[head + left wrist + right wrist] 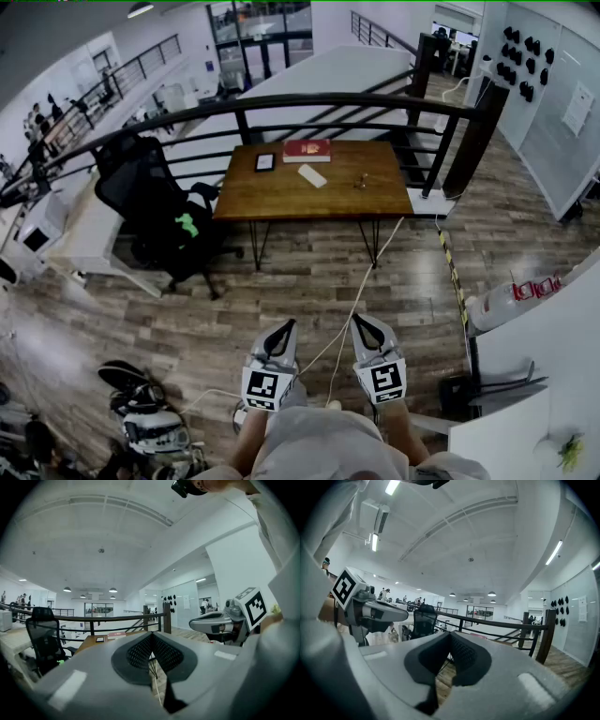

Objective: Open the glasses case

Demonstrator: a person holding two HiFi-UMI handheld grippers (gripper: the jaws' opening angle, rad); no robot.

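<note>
Left gripper [284,330] and right gripper [364,324] level, side by side above the wooden floor [281,281], both pairs of jaws together and empty, pale glasses case [312,175] well ahead on the table [281,199], near a red book [307,150]

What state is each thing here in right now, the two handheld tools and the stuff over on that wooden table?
Left gripper: jaws shut, nothing between them.
Right gripper: jaws shut, nothing between them.
Glasses case: lying on the table, untouched; looks closed.
Red book: closed, flat on the table.
Office chair: nobody sitting in it.
</note>
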